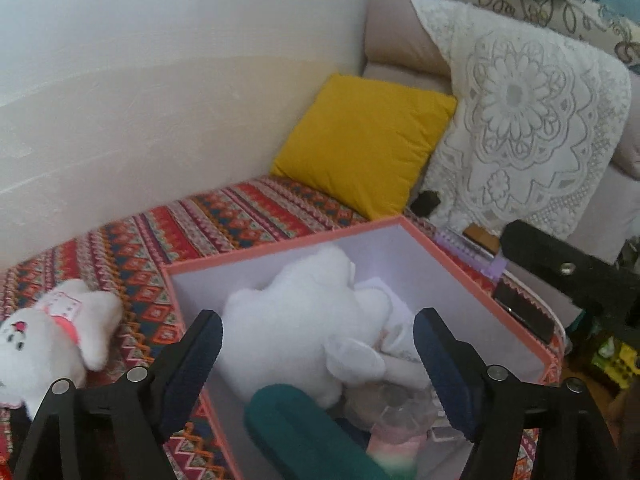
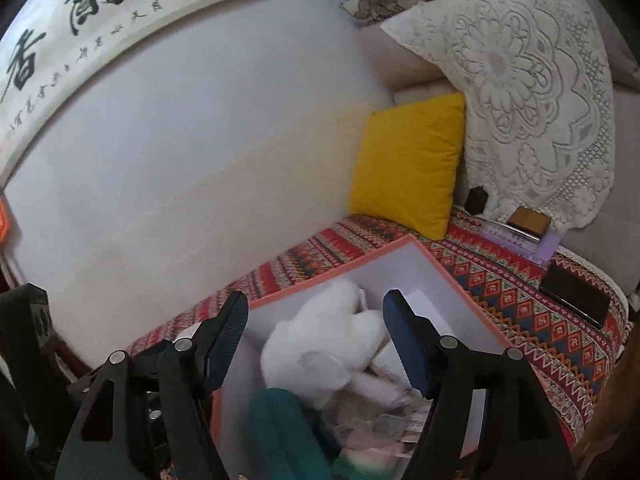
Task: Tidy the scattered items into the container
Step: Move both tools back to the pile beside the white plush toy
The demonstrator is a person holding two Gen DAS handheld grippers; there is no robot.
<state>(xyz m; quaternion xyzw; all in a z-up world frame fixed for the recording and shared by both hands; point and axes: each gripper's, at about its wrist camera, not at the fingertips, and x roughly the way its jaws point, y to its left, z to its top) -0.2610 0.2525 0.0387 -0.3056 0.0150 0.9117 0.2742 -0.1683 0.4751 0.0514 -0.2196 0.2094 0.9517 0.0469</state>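
At lower left of the left view, we saw the cat (image 1: 52, 336) lying left of the box (image 1: 280, 248), nearest our left claw (image 1: 316, 356); both claws gaped empty, the right claw (image 2: 316, 340) too.

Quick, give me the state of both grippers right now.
Left gripper: open, holding nothing, above the pink box.
Right gripper: open, holding nothing, above the same box.

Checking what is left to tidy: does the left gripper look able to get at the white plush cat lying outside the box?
Probably yes: the plush cat lies uncovered on the patterned cloth, left of the box; the left gripper is open and empty.
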